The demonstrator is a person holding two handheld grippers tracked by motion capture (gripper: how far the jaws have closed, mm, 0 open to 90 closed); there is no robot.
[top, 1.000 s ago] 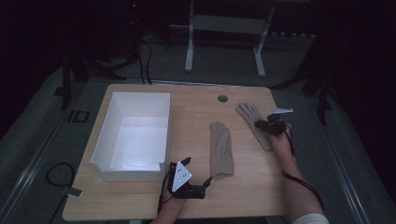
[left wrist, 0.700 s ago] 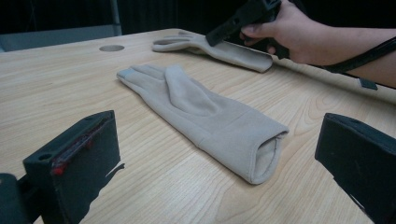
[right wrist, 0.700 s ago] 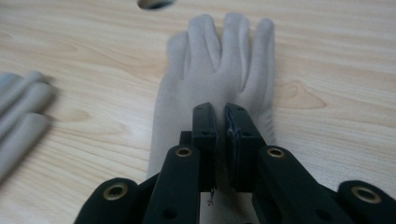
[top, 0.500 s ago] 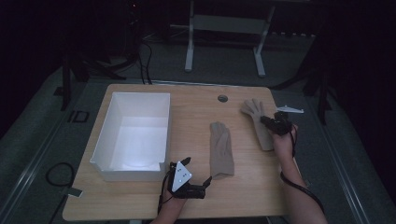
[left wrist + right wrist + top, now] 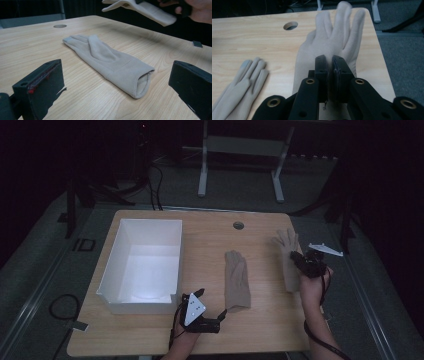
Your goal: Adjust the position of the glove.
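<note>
The beige fabric glove with spread fingers [image 5: 329,45] hangs clamped in the right gripper [image 5: 330,62], whose two black jaws are pinched together on the cloth near the palm. It is lifted off the light wooden table [image 5: 150,340] near the right edge, fingers pointing away from the person; in the left gripper view it floats above the tabletop [image 5: 140,7]. The right hand [image 5: 312,285] holds that gripper [image 5: 305,262] with the forearm reaching in from the bottom right.

The second beige glove [image 5: 237,280] lies flat at mid-table, cuff toward the person, fingers together. The left gripper [image 5: 210,317] rests low by the near edge, jaws spread wide and empty, pointing at that glove's open cuff [image 5: 143,83].

A white rectangular open box [image 5: 145,265] stands on the left half of the table, well apart from both gloves. A round cable hole [image 5: 238,225] sits near the far edge.
</note>
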